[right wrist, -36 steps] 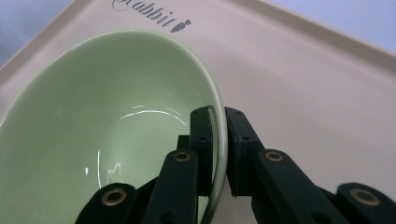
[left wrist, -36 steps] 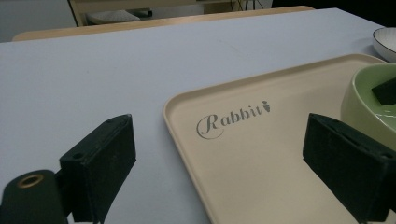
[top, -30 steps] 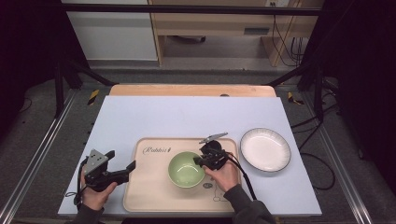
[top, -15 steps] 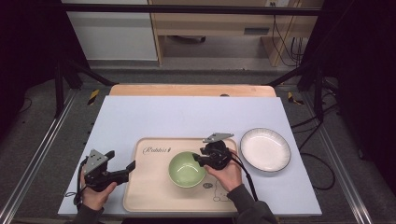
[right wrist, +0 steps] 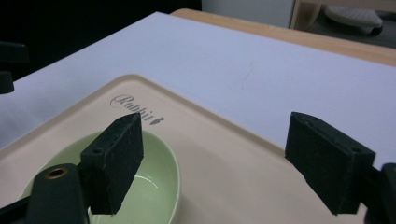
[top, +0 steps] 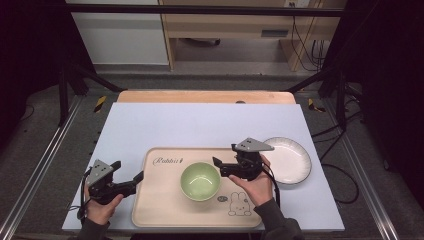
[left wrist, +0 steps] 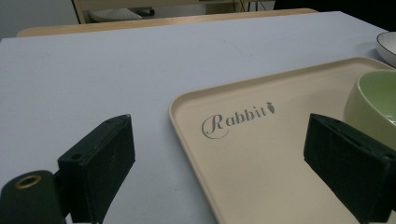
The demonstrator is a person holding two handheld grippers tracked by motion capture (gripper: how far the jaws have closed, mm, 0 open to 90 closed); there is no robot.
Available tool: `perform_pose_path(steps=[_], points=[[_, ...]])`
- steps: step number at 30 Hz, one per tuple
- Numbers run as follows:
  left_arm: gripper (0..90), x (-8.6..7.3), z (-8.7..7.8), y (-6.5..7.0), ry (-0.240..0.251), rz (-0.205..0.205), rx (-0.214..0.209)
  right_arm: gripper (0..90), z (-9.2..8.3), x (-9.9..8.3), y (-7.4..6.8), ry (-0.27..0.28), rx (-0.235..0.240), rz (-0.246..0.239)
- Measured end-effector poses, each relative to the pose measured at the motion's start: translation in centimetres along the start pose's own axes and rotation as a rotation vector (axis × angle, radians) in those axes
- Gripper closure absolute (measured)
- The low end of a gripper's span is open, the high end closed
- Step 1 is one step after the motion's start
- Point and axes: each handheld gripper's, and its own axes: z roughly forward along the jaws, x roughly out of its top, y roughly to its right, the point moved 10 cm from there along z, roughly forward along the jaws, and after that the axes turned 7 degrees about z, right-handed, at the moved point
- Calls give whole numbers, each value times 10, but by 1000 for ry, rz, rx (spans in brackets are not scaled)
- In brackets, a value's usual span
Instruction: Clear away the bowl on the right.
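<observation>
A pale green bowl stands upright in the middle of a beige tray printed "Rabbit". My right gripper hovers open just right of the bowl, above the tray. In the right gripper view its jaws stand wide apart, the left one over the bowl's rim and nothing between them. My left gripper rests open at the tray's left edge. In the left gripper view its jaws straddle the tray's corner, and the bowl sits at the right.
A white plate with a dark rim lies on the pale blue table cover, right of the tray and close to the person's right hand. A wooden strip runs along the table's far edge.
My right gripper has drawn back a little to the right, away from the bowl's rim. The bowl, tray and left gripper have stayed where they were.
</observation>
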Motion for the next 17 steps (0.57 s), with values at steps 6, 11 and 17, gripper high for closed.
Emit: perform_pose_path(steps=[6,11,17], points=[[87,0,-1,-4,2,-6,5,158,-16,5,12,55,-30,-8],[87,-2,0,-8,-6,-9,14,143,-27,5,25,87,-65,-10],[88,-9,3,-16,-29,-15,30,133,-35,-2,39,94,-96,-2]])
